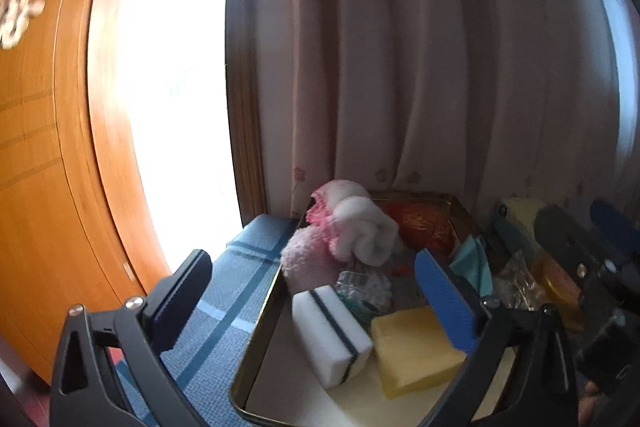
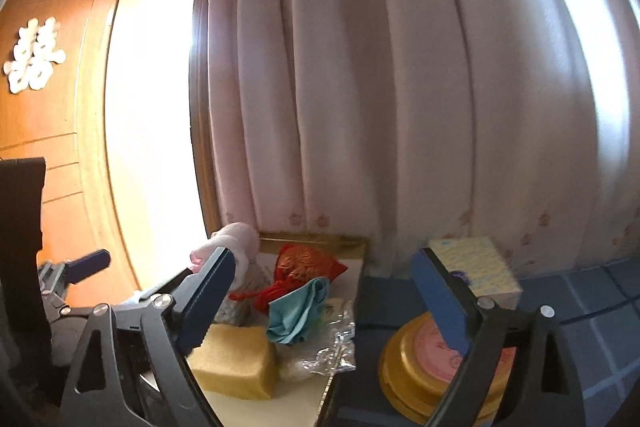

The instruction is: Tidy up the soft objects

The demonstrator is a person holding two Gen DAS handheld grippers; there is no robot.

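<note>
Yellow sponge (image 1: 416,351) lies between my spread, empty left claw (image 1: 316,291); only right view shows tissue box (image 2: 476,267) beyond my spread, empty right claw (image 2: 324,291).

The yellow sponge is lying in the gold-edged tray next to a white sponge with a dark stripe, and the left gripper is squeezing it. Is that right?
Not quite. The yellow sponge does lie in the tray beside the white striped sponge, but the left gripper is not squeezing it. The left wrist view shows its jaws wide open, nothing pressed between them.
</note>
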